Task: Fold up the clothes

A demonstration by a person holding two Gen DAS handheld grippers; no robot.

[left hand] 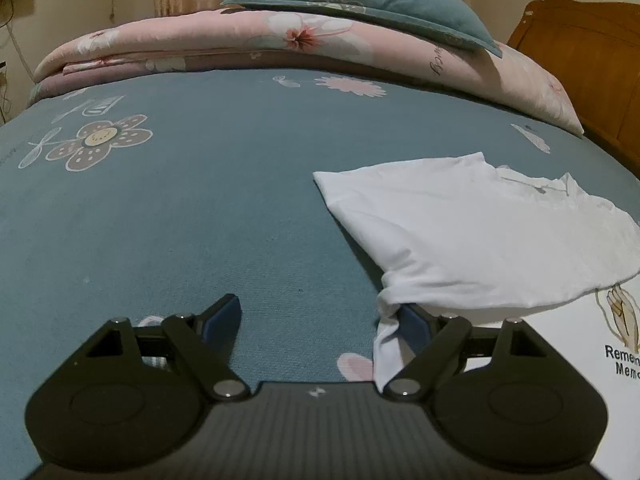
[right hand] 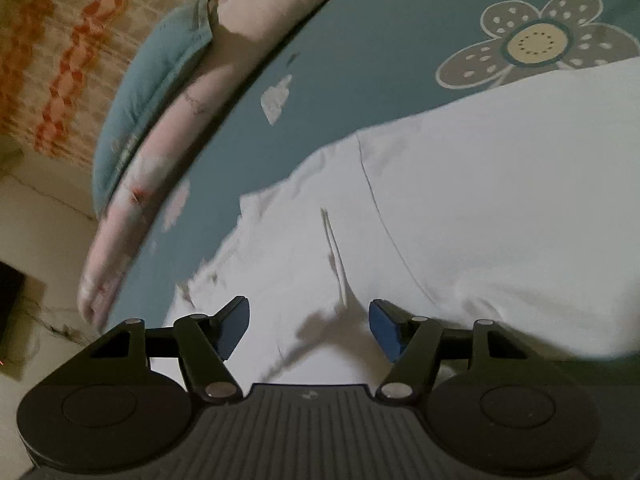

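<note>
Seemingly rolled right tongs [right hand: 308, 326] over shirt [right hand: 460, 216]

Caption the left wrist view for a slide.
Open left tool beside a crumpled white cotton T-shirt on a teal flower-print bedsheet.

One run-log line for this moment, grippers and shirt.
left gripper: open, white cotton T-shirt draped over one finger | right gripper: open above shirt | teal floral bedsheet: shirt partly folded

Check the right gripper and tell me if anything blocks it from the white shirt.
Nothing visible does. The right gripper stands open directly over the white shirt, with only shirt fabric showing between its blue pads. The folded pink quilt and teal pillow lie off to the side on the bed sheet, clear of the path.
</note>
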